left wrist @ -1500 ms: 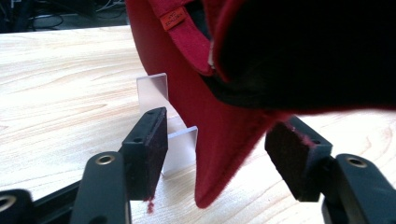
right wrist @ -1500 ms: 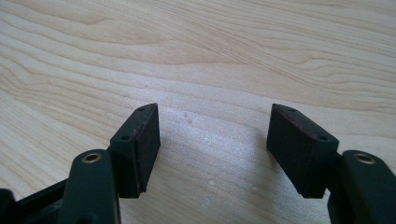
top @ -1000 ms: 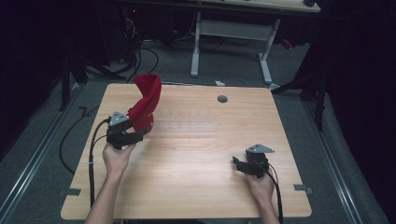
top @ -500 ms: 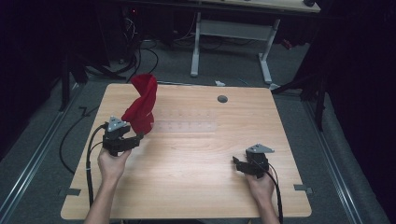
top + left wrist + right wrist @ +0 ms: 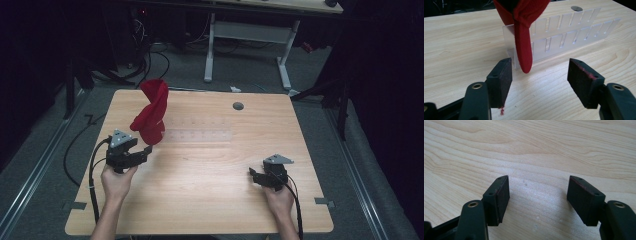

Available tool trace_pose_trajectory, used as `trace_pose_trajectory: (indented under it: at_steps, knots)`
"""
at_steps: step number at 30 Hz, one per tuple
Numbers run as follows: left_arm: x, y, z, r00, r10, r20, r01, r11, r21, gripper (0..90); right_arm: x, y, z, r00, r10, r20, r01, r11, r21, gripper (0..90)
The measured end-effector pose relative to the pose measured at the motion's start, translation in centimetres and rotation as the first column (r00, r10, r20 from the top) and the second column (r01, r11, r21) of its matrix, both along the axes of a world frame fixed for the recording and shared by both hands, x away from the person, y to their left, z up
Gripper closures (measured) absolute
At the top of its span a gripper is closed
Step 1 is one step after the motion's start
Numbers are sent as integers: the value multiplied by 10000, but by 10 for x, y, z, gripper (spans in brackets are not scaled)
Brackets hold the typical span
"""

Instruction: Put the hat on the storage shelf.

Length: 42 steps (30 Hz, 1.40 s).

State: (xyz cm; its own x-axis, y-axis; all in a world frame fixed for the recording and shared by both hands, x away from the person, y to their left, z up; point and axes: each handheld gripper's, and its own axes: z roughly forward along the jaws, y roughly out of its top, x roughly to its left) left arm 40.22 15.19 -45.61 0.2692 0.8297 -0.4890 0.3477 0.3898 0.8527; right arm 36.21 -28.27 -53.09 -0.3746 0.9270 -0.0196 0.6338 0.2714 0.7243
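Count on the light wooden table (image 5: 200, 200): one red knitted fabric piece (image 5: 151, 112), one clear slotted acrylic rack (image 5: 564, 37), two black two-jaw grippers, left (image 5: 142, 152) and right (image 5: 254, 176), one round grey grommet (image 5: 238, 106).

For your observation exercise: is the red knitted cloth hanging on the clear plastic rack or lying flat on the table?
Hanging: the red knitted cloth drapes over the upright clear plastic rack, its tip dangling.
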Motion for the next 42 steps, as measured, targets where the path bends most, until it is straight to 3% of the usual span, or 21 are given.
trace_pose_trajectory:
  at_steps: [8,14,21,42]
  knots:
    - [-10,2,1,9999,-10,145,12,9999,-169,361,0,0,0,10000,2,0,-2,10000,2,346]
    - [-14,1,-3,10000,-55,36,56,9998,-214,359,0,0,0,10000,14,2,-14,10000,-1,346]
    - [-21,-5,-13,9998,-66,162,59,9993,378,362,0,0,0,10000,9,-1,-9,10000,2,346]
    - [-32,-15,-30,9991,-389,-143,392,9991,182,356,0,1,0,10000,-6,1,6,10000,9,346]
